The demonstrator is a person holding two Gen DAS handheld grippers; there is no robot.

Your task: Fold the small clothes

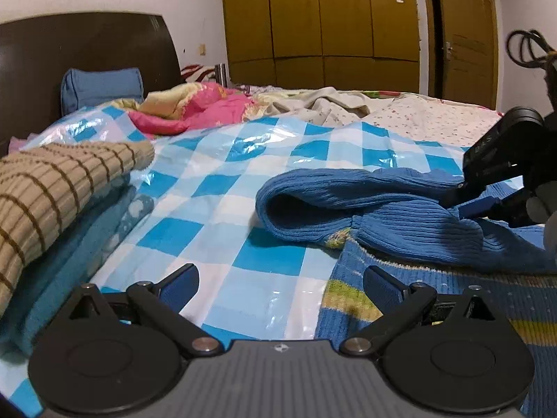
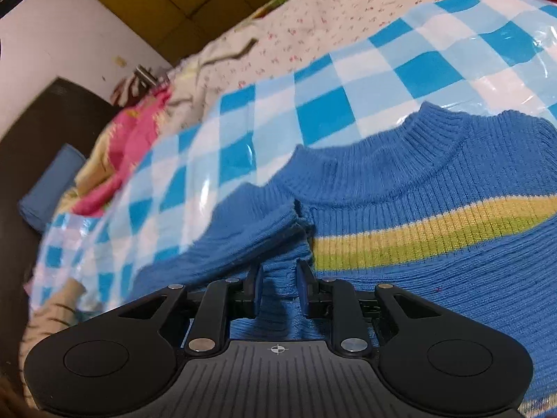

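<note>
Bed with a blue-and-white checked sheet bears the blue striped sweater at its near right, one sleeve folded across it. Left gripper hovers wide open, empty. Right gripper stands slightly parted around sleeve fabric, not pinching.

Blue ribbed-knit wool-like sweater with a yellow-green stripe: matt, coarse rib. Blue-and-white checked plastic sheet on the bed: glossy, crinkled, glare spots. Tan striped knit cloth: matt, soft. Left gripper: matt black plastic, blue pads, bare metal pivot pins. Olive-brown wooden wardrobe: smooth, low sheen.
</note>
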